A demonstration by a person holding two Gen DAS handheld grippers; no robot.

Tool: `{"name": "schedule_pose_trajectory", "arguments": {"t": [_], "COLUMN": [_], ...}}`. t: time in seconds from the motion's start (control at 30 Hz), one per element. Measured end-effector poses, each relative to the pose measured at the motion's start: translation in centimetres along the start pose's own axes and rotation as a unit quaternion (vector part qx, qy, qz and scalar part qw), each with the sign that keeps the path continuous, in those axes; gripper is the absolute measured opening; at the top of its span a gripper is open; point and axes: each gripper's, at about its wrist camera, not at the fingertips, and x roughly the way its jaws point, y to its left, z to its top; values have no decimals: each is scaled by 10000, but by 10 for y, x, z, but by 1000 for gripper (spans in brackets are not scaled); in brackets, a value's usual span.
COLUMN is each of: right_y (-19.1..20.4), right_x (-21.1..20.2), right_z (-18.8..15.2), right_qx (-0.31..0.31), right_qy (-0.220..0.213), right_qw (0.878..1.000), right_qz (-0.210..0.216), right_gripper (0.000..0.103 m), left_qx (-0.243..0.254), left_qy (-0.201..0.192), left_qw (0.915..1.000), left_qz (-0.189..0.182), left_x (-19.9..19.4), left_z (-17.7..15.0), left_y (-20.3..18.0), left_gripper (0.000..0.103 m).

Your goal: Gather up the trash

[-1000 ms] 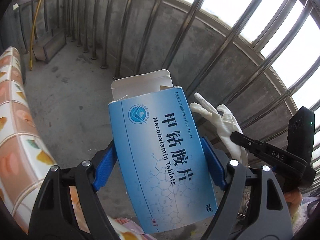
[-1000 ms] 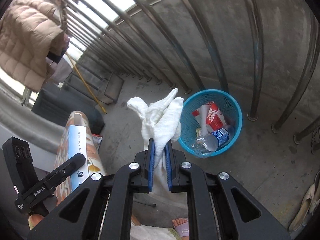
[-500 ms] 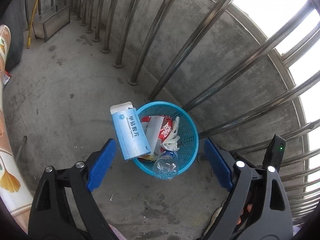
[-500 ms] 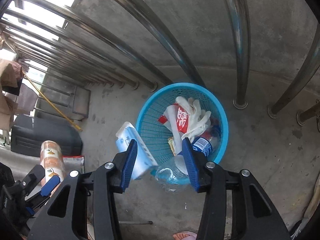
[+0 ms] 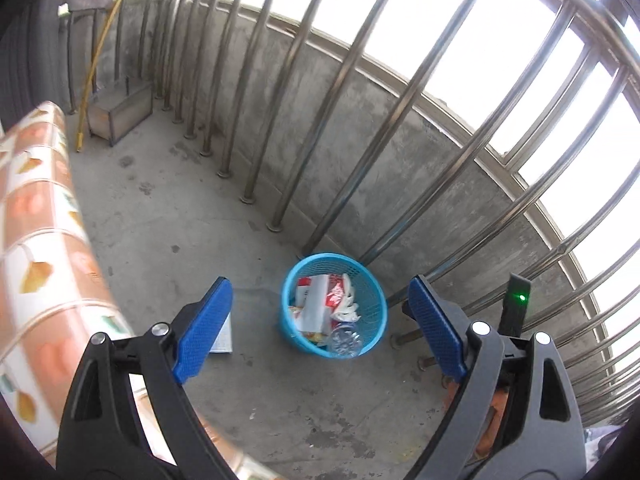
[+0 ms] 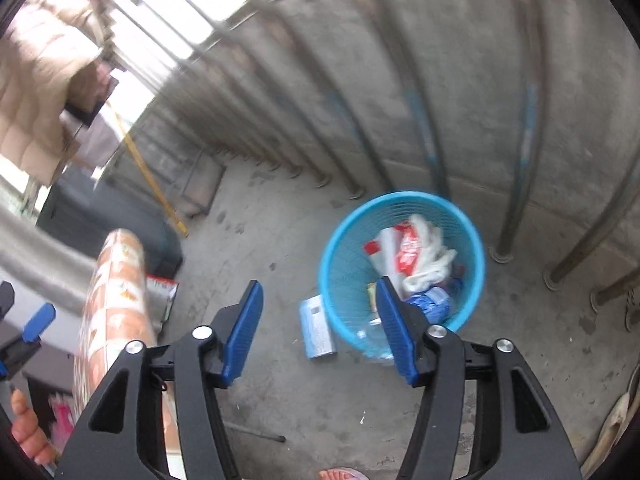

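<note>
A blue mesh trash basket (image 5: 376, 308) (image 6: 340, 248) stands on the concrete floor by the railing. It holds a red-and-white wrapper (image 5: 334, 294), a white glove (image 6: 430, 260) and a plastic bottle (image 5: 346, 340). The blue medicine box (image 6: 318, 330) lies on the floor just left of the basket, outside it; its edge shows in the left wrist view (image 5: 224, 338). My left gripper (image 5: 320, 330) is open and empty above the floor. My right gripper (image 6: 318, 330) is open and empty.
A steel railing (image 5: 280, 168) on a low concrete wall runs behind the basket. A table with a patterned orange cloth (image 5: 44, 248) (image 6: 116, 304) is at the left. A yellow pole (image 6: 150, 180) and a metal crate (image 5: 120, 112) stand farther back.
Both grippers opened. The glove fell into the basket. The medicine box fell beside the basket and landed on the floor. Both grippers have since pulled up and away.
</note>
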Motion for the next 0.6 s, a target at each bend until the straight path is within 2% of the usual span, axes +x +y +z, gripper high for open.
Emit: {"name": "schedule_pose_trajectory", "arguments": {"t": [0.07, 0.13, 0.27, 0.33, 0.43, 0.53, 0.6], "right_y": [26, 51, 92, 105, 110, 96, 89], "right_x": [22, 54, 147, 206, 282, 358, 393], "right_z": [-7, -17, -49, -67, -90, -110, -122], "right_qx": [-351, -616, -1035, -1247, -1301, -1079, -973], "right_qy": [301, 714, 1738, 2205, 2552, 2775, 2874], "right_qw": [9988, 9953, 9791, 9674, 9568, 9488, 9434], "right_qz": [155, 238, 194, -29, -494, -1054, -1337], "right_gripper": [68, 69, 76, 79, 82, 84, 84], "left_qx": [35, -51, -294, -378, -544, -898, -1115], "left_qy": [-54, -125, -309, -426, -575, -696, -777], "left_qw": [9998, 9991, 9962, 9933, 9855, 9731, 9644], "left_qz": [196, 400, 754, 1008, 1502, 2002, 2268], "left_x": [-28, -59, -119, -148, -188, -222, -241], "left_z": [-8, -17, -41, -55, -78, -104, -121], "left_y": [15, 34, 76, 97, 127, 158, 176], "left_gripper": [85, 85, 88, 90, 91, 91, 91]}}
